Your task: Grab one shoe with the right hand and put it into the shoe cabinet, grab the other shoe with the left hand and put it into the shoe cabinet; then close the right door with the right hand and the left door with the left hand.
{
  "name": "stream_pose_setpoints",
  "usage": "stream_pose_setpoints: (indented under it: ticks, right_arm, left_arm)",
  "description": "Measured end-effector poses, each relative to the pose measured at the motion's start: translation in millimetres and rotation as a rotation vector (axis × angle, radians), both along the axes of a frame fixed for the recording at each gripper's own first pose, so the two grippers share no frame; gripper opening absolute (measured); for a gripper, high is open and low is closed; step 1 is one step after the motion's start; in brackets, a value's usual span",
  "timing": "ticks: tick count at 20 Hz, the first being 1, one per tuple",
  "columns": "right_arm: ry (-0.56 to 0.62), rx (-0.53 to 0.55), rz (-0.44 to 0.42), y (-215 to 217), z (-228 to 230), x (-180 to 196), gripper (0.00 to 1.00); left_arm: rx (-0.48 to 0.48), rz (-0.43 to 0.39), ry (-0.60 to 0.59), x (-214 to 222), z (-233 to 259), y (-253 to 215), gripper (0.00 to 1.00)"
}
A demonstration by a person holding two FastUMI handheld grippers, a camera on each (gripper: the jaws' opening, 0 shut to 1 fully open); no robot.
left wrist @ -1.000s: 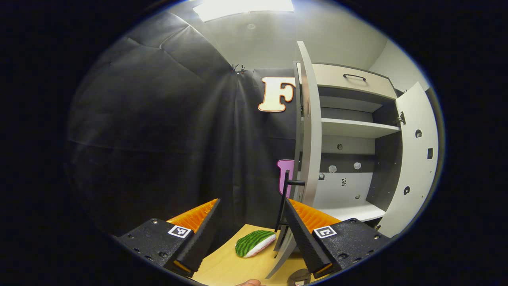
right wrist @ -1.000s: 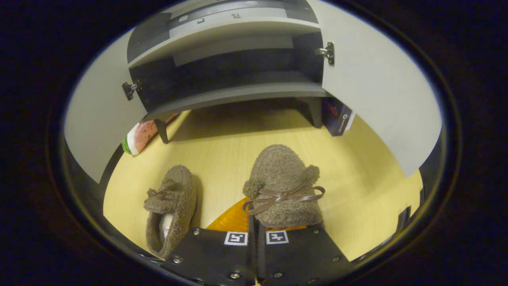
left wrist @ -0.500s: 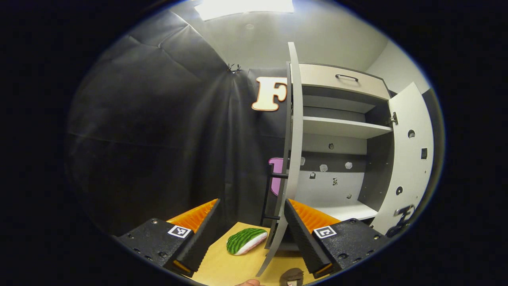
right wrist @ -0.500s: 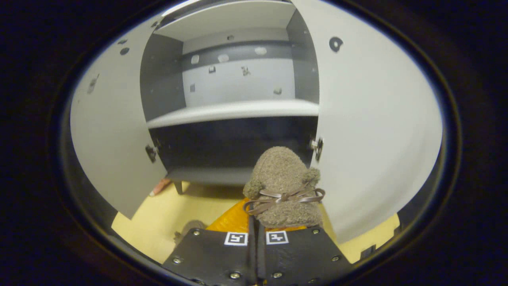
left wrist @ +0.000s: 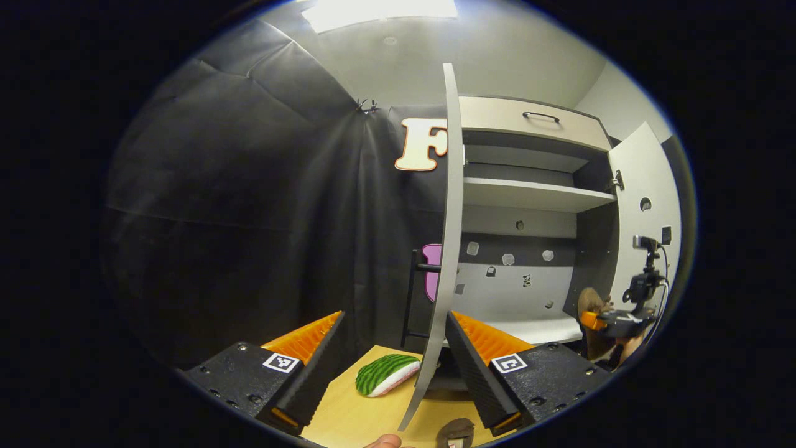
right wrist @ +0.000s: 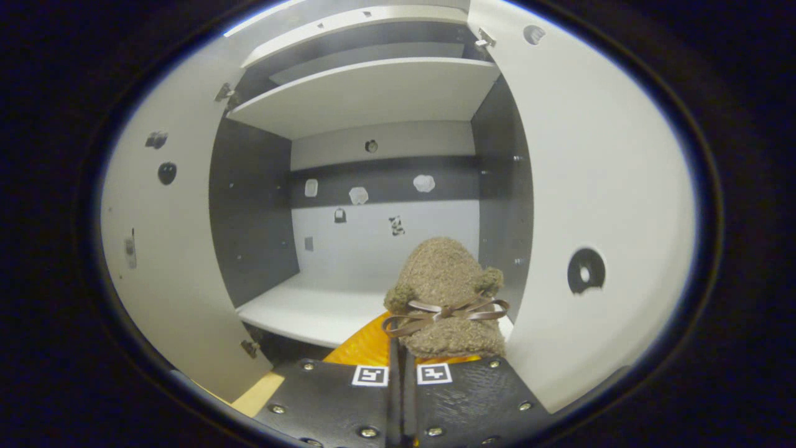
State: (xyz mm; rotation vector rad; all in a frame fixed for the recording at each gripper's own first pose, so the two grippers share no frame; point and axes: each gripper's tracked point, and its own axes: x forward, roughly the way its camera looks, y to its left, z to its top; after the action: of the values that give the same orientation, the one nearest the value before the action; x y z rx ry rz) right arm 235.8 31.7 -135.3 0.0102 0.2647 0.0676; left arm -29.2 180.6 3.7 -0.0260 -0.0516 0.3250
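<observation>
One shoe (right wrist: pixel 443 292) is in hand: in the right gripper view the right tongs (right wrist: pixel 403 373) have their fingers drawn nearly together on the heel end of this fuzzy brown slipper with a ribbon bow, which pokes forward toward the lower shelf (right wrist: pixel 305 311) of the shoe cabinet (right wrist: pixel 385 93), not yet set down. In the left gripper view the left tongs (left wrist: pixel 385 361) stand wide apart and hold nothing, pointed past the edge of the left door (left wrist: pixel 449 249). Low at the bottom edge of that view, a brown shape on the yellow floor (left wrist: pixel 367 414) is probably the other shoe (left wrist: pixel 456 429), so it appears still to be waiting. Just beyond the fingers lies a green striped, watermelon-like toy (left wrist: pixel 384 374) beside the cabinet. Farther off, the right tongs carrying the slipper show at the cabinet's mouth, near the right door (left wrist: pixel 647 205). Both doors stand open. By my reading, the first placement is near its end; the second shoe and both door closings remain.
</observation>
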Motion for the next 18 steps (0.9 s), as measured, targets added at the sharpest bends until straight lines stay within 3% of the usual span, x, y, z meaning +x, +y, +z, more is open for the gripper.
stream_pose_setpoints:
  ticks: [3,5,8,11,16,17,18]
  right_arm:
    - [-0.026,-0.016,0.007,2,14,46,0.03]
    - [-0.020,-0.031,0.007,3,11,78,0.02]
    - [0.024,-0.051,-0.006,-2,-9,122,0.02]
    - [0.115,-0.067,-0.021,-8,-44,156,0.02]
    - [0.209,-0.030,-0.098,-23,-85,185,0.02]
    - [0.222,-0.029,-0.113,-25,-89,185,0.02]
    - [0.234,-0.034,-0.122,-27,-93,185,0.03]
  left_arm:
    - [-0.007,0.035,0.011,-4,-4,5,0.93]
    - [-0.012,0.058,0.018,-7,-6,9,0.96]
    - [0.000,0.107,0.029,-15,-7,15,0.92]
    - [0.011,0.155,0.040,-24,-7,19,0.97]
    - [-0.002,0.234,0.065,-38,-7,21,0.93]
    - [0.001,0.240,0.069,-40,-6,20,1.00]
    - [0.007,0.244,0.072,-42,-6,20,1.00]
